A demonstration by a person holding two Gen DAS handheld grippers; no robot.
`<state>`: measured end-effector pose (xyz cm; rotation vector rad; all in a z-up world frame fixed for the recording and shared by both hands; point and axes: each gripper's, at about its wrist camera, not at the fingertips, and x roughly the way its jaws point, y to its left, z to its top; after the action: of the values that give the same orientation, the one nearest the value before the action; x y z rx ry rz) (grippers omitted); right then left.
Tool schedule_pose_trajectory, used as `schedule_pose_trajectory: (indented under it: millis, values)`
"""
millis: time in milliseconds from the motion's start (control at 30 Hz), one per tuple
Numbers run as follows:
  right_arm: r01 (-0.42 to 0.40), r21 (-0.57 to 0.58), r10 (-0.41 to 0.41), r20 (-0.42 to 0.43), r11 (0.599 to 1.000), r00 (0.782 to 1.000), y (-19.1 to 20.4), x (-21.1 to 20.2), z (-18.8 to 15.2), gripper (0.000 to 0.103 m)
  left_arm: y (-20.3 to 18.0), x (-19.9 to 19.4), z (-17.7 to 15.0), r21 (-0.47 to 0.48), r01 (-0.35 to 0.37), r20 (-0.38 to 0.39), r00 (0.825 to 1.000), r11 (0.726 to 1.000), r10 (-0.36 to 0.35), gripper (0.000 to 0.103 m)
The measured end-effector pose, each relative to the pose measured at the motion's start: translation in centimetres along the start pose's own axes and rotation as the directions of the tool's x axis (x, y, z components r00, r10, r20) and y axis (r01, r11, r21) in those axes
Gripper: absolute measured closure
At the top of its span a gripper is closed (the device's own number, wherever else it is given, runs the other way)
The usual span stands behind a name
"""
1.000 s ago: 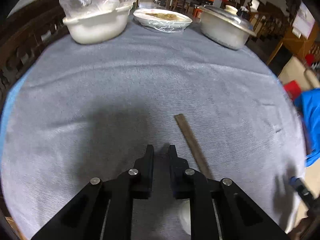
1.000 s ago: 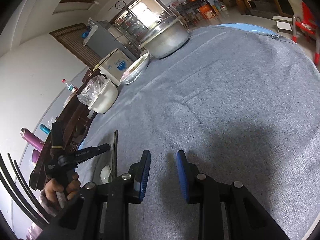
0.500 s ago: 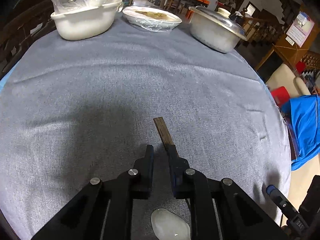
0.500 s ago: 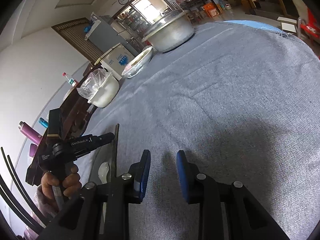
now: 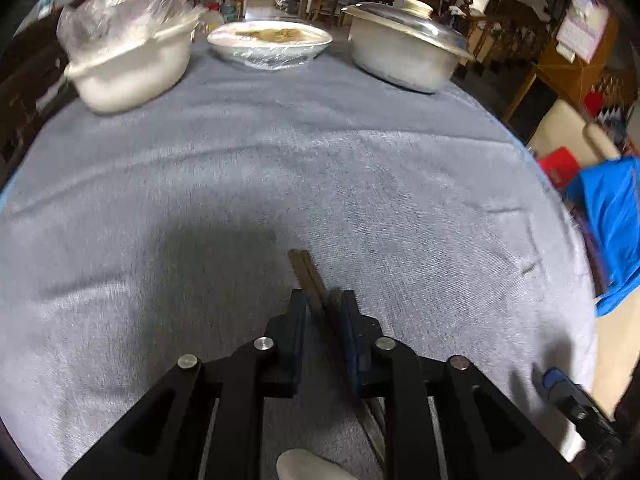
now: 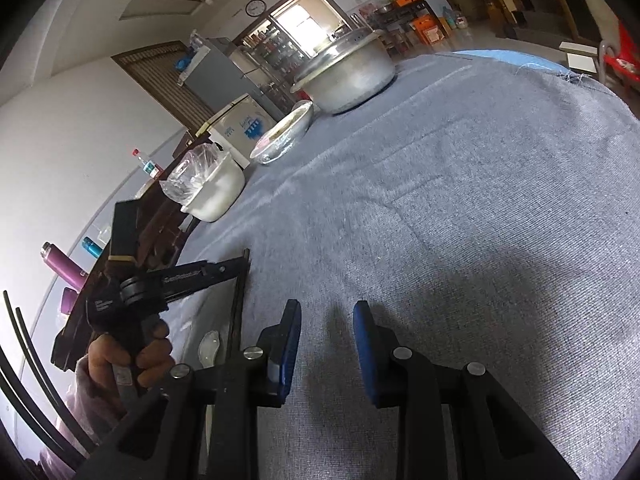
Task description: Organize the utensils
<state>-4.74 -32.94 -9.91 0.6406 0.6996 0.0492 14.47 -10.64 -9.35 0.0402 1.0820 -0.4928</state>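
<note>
A pair of dark wooden chopsticks [image 5: 306, 272] lies on the grey tablecloth [image 5: 320, 168]. My left gripper [image 5: 323, 300] is over them with the sticks passing between its two fingers; the jaws stand slightly apart and do not clearly clamp them. A white ceramic spoon [image 5: 304, 466] lies under the gripper at the bottom edge. In the right wrist view the chopsticks [image 6: 239, 300] and spoon [image 6: 209, 347] lie at the left, under the left gripper [image 6: 240, 266]. My right gripper [image 6: 327, 312] is open and empty above the cloth.
At the table's far side stand a white pot with a plastic bag [image 5: 128, 60], a film-covered dish of food [image 5: 270, 42] and a lidded metal pot [image 5: 404, 54]. A blue cloth [image 5: 612, 216] hangs off to the right. A dark wooden chair [image 6: 160, 220] stands left.
My left gripper has moved right and forward so the chopsticks now lie between its fingers instead of beside them. The right gripper has barely moved and stays open.
</note>
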Motion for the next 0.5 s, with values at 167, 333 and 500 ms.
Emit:
schedule_pose_trajectory:
  millis: [167,333,500]
  values:
    - [0.000,-0.002,0.000,-0.004,1.000,1.000,0.0,0.1,0.0,0.074,1.4,-0.6,-0.5,-0.065,0.062,-0.013,0.998,0.996,-0.063,0.089]
    - [0.009,-0.013,-0.009,-0.005,1.000,1.000,0.1,0.1,0.0,0.074,2.5,-1.4,-1.3,-0.097,0.089,-0.003,0.996,0.991,-0.089,0.089]
    - [0.016,-0.003,-0.016,-0.003,1.000,1.000,0.0,0.2,0.0,0.074,1.6,-1.1,-1.0,-0.069,0.053,-0.008,0.999,0.996,-0.053,0.088]
